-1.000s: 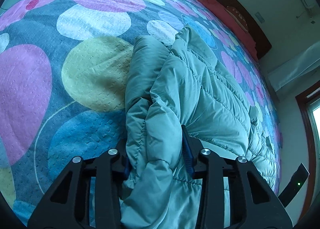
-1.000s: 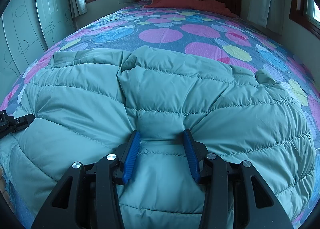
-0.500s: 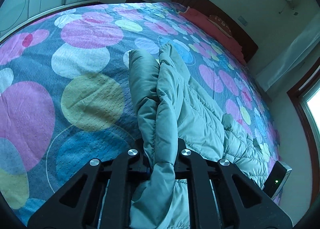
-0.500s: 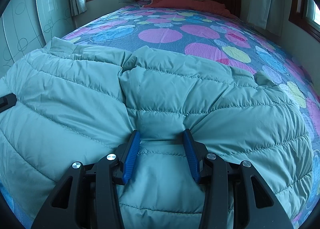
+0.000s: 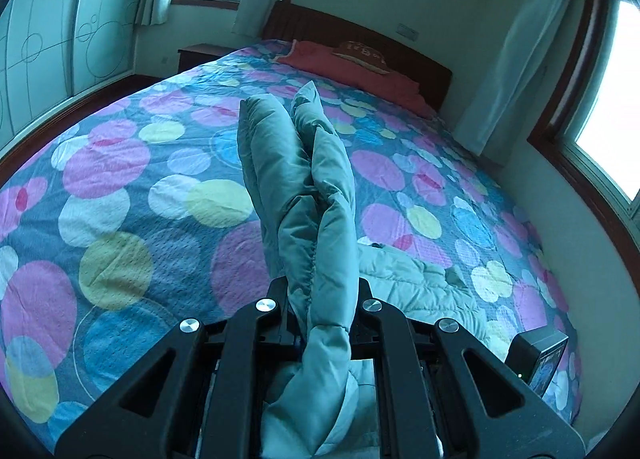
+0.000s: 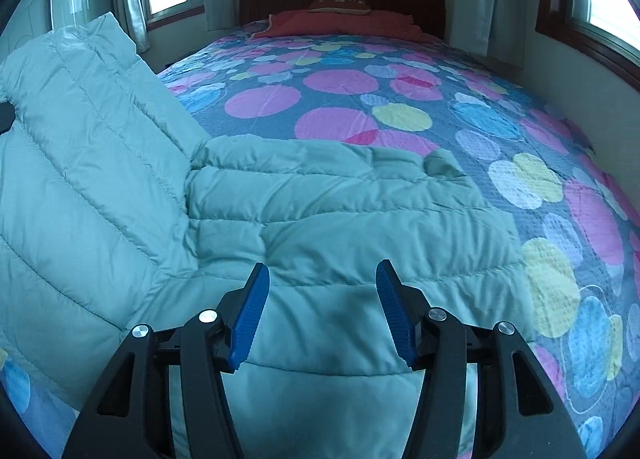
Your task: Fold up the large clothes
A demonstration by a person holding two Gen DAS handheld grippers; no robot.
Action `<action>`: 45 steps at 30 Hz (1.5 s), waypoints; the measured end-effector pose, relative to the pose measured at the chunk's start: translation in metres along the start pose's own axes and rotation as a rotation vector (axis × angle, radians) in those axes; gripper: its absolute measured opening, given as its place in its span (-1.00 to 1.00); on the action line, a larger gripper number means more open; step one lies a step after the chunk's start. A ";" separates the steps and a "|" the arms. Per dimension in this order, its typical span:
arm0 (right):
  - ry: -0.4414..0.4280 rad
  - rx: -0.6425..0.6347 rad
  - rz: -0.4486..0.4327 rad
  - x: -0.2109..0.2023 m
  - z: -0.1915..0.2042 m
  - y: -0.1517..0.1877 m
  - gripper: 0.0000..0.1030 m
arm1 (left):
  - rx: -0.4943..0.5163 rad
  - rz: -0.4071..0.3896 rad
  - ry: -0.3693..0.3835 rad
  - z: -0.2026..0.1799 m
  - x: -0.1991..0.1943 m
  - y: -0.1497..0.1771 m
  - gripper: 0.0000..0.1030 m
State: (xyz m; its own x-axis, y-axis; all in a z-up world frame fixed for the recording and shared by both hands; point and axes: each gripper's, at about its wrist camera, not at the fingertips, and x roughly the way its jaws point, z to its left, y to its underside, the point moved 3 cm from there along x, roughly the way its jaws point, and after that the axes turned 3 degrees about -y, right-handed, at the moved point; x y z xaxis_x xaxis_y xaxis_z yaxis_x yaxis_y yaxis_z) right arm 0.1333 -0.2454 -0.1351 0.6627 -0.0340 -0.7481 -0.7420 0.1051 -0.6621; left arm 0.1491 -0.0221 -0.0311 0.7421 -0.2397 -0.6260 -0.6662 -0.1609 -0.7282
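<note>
Left wrist view: the left gripper (image 5: 320, 299) has its jaws pinched tight on a doubled edge of the pale green quilted down jacket (image 5: 298, 187), lifting that side clear of the bed (image 5: 120, 187). The padding is puffy, stitched in channels, with a smooth, slightly glossy shell. The fold looks only begun.

Right wrist view: the right gripper (image 6: 322, 311) has its jaws spread wide, empty, hovering over the jacket's flat half (image 6: 340, 227), which lies on the dotted, textured bedspread (image 6: 400, 115). The raised half stands at the left, not yet laid over.
</note>
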 end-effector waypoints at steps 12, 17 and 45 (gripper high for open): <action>0.128 0.240 0.016 -0.023 -0.142 0.036 0.08 | 0.257 0.106 0.037 -0.138 0.053 0.051 -0.81; 0.169 0.315 0.045 -0.021 -0.177 0.055 0.08 | 0.334 0.190 0.018 -0.174 0.085 0.093 -0.80; 0.199 0.368 0.089 -0.012 -0.192 0.083 0.14 | 0.517 0.194 0.003 -0.212 0.119 0.159 -0.71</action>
State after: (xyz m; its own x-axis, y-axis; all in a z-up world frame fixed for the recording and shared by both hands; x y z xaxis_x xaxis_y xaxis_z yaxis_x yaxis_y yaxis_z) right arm 0.0439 -0.4266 -0.1894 0.5385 -0.1956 -0.8196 -0.6863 0.4625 -0.5614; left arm 0.1159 -0.2789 -0.1624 0.6085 -0.2206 -0.7623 -0.6673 0.3776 -0.6419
